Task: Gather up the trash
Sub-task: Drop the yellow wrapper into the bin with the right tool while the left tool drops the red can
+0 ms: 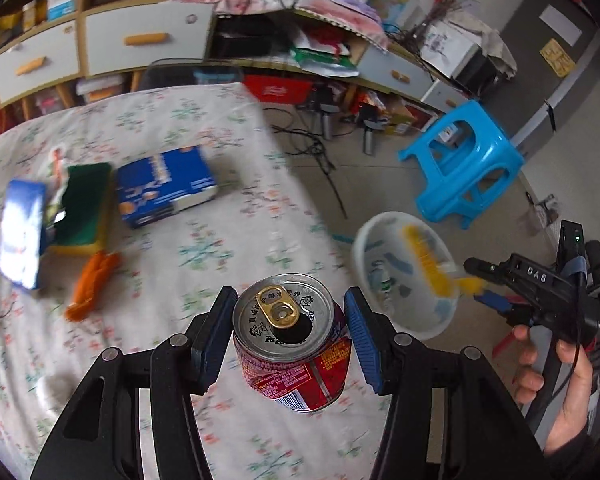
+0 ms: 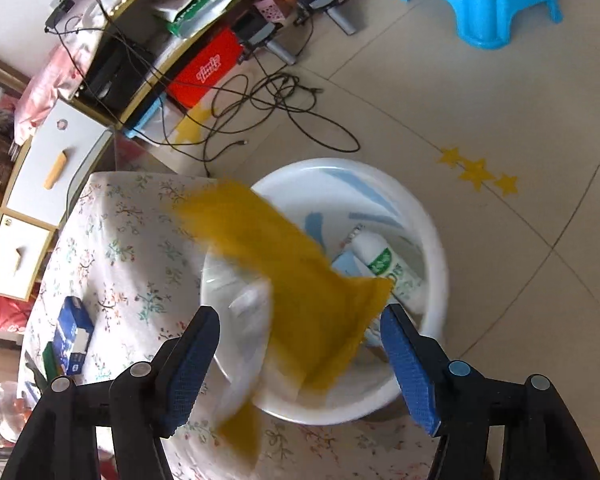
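Observation:
My left gripper (image 1: 290, 334) is shut on a red drink can (image 1: 292, 344) with an opened gold tab, held above the flowered tablecloth (image 1: 160, 240). My right gripper (image 2: 300, 344) is open above the white basin (image 2: 436, 280), which also shows in the left wrist view (image 1: 360, 252). A yellow wrapper (image 2: 296, 280) hangs blurred between the open fingers over the basin, touching neither pad that I can see. The basin holds a white bottle with a green label (image 2: 384, 260) and some paper scraps. The right gripper also shows in the left wrist view (image 1: 480, 284).
On the table lie a blue box (image 1: 164, 186), a green and yellow sponge (image 1: 82, 208), a blue packet (image 1: 22, 232) and an orange wrapper (image 1: 94, 284). A blue plastic stool (image 1: 464, 164) and loose cables (image 2: 272, 108) are on the floor. Cluttered shelves stand behind.

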A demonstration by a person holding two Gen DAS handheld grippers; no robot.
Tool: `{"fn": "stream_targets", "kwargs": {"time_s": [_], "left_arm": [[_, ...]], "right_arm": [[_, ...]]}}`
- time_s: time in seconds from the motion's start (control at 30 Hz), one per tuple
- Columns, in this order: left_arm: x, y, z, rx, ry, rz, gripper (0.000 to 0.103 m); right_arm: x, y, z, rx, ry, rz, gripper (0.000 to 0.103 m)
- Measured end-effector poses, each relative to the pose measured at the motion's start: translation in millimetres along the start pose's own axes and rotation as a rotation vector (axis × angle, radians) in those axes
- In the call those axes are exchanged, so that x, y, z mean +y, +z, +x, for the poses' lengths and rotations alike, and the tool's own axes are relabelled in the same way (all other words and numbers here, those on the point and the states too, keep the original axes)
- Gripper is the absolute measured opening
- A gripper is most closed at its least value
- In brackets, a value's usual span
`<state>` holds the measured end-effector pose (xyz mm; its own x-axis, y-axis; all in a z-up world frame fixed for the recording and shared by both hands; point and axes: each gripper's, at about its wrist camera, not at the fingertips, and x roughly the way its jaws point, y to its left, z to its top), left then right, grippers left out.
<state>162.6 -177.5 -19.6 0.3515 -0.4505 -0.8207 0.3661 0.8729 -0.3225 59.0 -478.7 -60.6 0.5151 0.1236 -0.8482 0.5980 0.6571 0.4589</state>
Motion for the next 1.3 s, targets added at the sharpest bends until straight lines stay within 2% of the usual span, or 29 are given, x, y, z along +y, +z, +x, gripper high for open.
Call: {"fn": "stream_targets", "kwargs": {"time_s": [0.37,0.5,0.73,0.77,0.87,0.9,1.03,1.3], "left_arm": [[-79.9,19.2,54.0,-0.016,-0.058,0.089,0.058],[-98.6,23.0,71.5,-0.026,-0.065,0.124,0.058],[-121.8,29.2,96.0,-0.033,-0.127,0.155,0.058],[-123.3,30.1,98.1,-0.027,-0.129,0.158,0.060],[-122.3,29.2,95.1,-0.019,-0.101,0.159,0.084],[-122.6,28.5,93.1,-0.025,-0.089,0.164,0.087],[-110.8,24.1,80.2,-0.025,-0.038,0.185,0.087],[-60.3,11.8,41.2,-0.030,0.032,0.166,0.097]], "right_arm": [[-36.2,3.9,-20.8,0.007,-0.047,0.028,0.076],[-50.4,1.8,-28.7,0.013,-0.109,0.026,0.076],[-57.4,1.6,-42.6,-0.003,-0.112,0.031,0.076],[-56.6,1.6,-44.5,-0.007,-0.107,0.030,0.077],[-51.9,1.2,-49.1,-0.023,-0.107,0.016,0.079],[-49.9,0.9,-50.4,-0.028,-0.114,0.006,0.080],[-41.6,-0.4,-50.9,-0.032,-0.125,-0.024,0.080],[-21.0,-10.9,-55.1,-0.025,-0.101,-0.059,0.080]]}}
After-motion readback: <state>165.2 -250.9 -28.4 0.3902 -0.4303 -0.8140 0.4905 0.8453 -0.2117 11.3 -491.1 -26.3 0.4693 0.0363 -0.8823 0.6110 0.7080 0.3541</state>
